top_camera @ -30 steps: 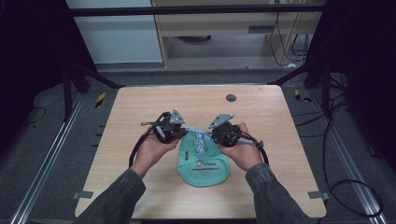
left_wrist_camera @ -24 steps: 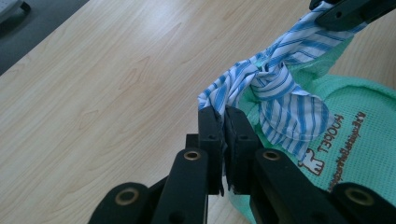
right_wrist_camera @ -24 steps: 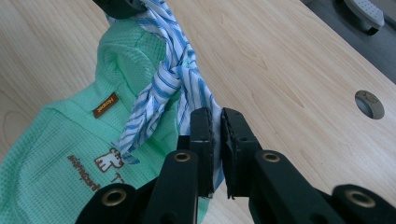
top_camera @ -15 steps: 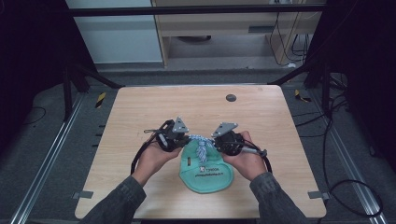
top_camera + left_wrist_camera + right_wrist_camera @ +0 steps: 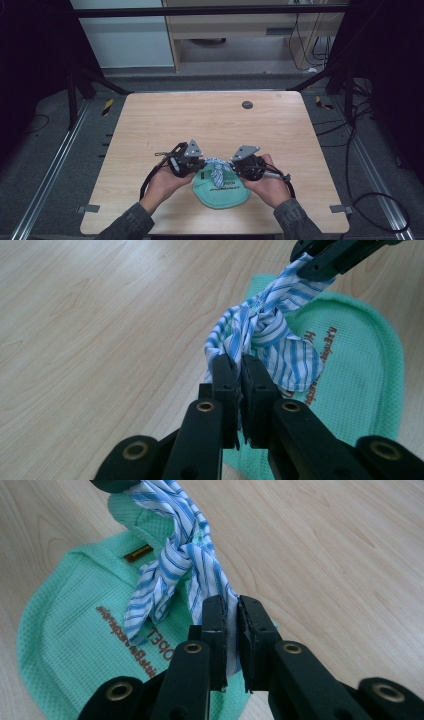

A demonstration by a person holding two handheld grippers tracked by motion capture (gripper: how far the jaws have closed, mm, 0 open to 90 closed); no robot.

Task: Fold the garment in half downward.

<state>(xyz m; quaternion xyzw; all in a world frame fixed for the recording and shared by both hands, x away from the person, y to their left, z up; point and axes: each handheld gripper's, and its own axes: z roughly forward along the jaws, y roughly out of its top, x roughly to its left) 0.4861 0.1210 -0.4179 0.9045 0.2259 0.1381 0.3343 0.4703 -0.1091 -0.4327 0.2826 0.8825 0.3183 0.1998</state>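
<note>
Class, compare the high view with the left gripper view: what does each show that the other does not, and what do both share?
High view alone: the person's two hands, the whole wooden table, a dark round disc near its far edge, and the floor around it.

Left gripper view alone: the left tongs seen close, pinching one end of the striped cloth, its twisted knot, and orange lettering on the green pouch.

Both: the striped cloth stretched between left and right tongs above the green pouch on the table.
</note>
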